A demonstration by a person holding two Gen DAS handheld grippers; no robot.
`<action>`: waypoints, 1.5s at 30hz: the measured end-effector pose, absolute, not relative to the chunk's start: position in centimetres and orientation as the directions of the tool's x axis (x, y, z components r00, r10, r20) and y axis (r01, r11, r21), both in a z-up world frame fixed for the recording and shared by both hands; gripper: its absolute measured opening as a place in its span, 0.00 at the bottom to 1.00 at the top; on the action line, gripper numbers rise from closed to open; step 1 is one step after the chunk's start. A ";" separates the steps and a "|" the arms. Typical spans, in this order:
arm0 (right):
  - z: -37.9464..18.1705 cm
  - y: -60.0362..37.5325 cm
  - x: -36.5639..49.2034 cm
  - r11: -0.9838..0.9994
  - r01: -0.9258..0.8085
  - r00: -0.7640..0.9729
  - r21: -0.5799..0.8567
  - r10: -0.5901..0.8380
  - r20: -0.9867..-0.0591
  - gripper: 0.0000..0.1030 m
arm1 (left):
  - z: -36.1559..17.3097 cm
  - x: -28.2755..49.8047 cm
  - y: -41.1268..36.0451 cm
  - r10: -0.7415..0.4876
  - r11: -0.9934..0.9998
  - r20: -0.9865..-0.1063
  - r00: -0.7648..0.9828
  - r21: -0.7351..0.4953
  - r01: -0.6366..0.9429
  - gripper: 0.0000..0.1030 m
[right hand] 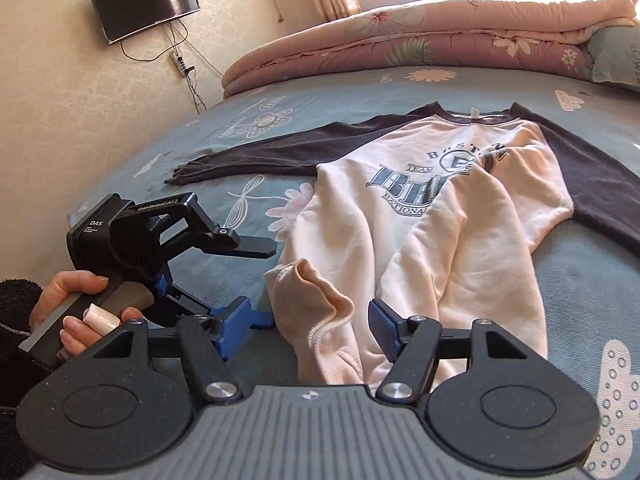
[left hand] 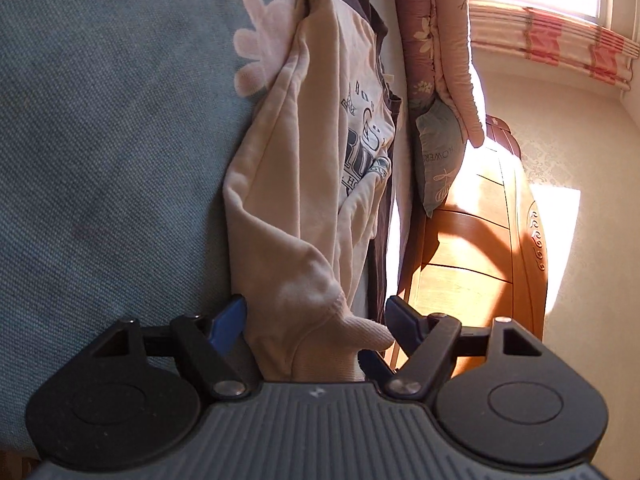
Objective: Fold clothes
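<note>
A cream sweatshirt [right hand: 360,232] with a blue print and dark sleeves [right hand: 248,152] lies face up on the blue-grey flowered bed sheet [right hand: 580,280]. Its lower part is bunched and partly folded up over the chest. My right gripper [right hand: 308,312] is open, and the ribbed hem [right hand: 320,300] lies loose between its blue pads. A hand holds my left gripper [right hand: 270,282] just left of that hem, its fingers one above the other and apart. In the left wrist view the left gripper [left hand: 316,312] is open around a cream fold of the sweatshirt [left hand: 320,140].
A folded pink flowered quilt [right hand: 400,40] and a grey-blue pillow [right hand: 616,56] lie at the far side of the bed. A wooden headboard [left hand: 480,240] stands beyond the pillow. A television [right hand: 144,0] hangs on the wall at left, with cables below it.
</note>
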State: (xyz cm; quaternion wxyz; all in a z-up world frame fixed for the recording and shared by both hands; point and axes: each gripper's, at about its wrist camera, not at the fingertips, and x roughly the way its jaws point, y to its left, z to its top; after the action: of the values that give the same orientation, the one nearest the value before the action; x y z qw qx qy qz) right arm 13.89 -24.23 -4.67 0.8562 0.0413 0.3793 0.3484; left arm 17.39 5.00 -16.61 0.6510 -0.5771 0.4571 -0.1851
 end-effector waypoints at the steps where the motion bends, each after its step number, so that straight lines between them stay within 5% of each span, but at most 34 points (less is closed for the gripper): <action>1: -5.2 -23.4 14.7 0.741 -0.573 0.444 0.351 0.640 -0.627 0.68 | -16.6 17.6 4.8 -0.765 0.281 -0.399 0.505 -0.913 -0.295 0.74; 5: -5.6 -21.0 13.0 0.606 -0.675 0.300 0.421 0.746 -0.594 0.68 | -16.3 17.9 4.6 -0.762 0.333 -0.439 0.475 -0.896 -0.295 0.74; 9: -4.4 -21.2 9.8 0.584 -0.735 0.299 0.345 0.736 -0.608 0.68 | -15.8 18.2 4.3 -0.766 0.401 -0.477 0.431 -0.879 -0.260 0.74; 16: -4.3 -29.5 9.8 0.768 -0.469 0.494 0.436 0.637 -0.592 0.70 | -14.3 17.4 2.9 -0.753 0.543 -0.540 0.375 -0.833 -0.110 0.68; 19: -4.8 -33.3 9.6 0.799 -0.329 0.567 0.504 0.594 -0.571 0.71 | -14.0 16.8 2.5 -0.724 0.602 -0.578 0.377 -0.796 -0.065 0.49; 21: -5.3 -35.5 9.5 0.806 -0.238 0.608 0.542 0.559 -0.564 0.72 | -13.9 16.7 2.5 -0.685 0.657 -0.627 0.370 -0.752 -0.057 0.13; 22: -5.6 -36.5 9.4 0.806 -0.195 0.624 0.559 0.542 -0.563 0.72 | -13.9 16.7 2.6 -0.660 0.688 -0.657 0.364 -0.723 -0.055 0.04; 34: -8.6 -38.2 9.1 0.742 -0.036 0.618 0.669 0.543 -0.569 0.74 | -7.8 13.8 13.5 -0.507 0.762 -0.682 0.528 -0.641 -0.096 0.03; 39: -8.9 -37.6 9.9 0.724 -0.038 0.608 0.688 0.564 -0.560 0.74 | -10.5 14.2 17.6 -0.398 0.784 -0.758 0.517 -0.573 -0.237 0.04; 45: -9.3 -37.6 10.7 0.700 -0.002 0.620 0.714 0.561 -0.548 0.74 | -11.4 15.7 15.8 -0.378 0.832 -0.779 0.500 -0.523 -0.186 0.04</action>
State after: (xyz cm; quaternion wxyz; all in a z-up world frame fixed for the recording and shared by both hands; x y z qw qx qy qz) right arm 10.71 -37.57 -9.31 0.8300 0.3480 0.4015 0.1697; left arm 15.68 15.78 -11.44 0.8182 -0.2838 0.4966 -0.0588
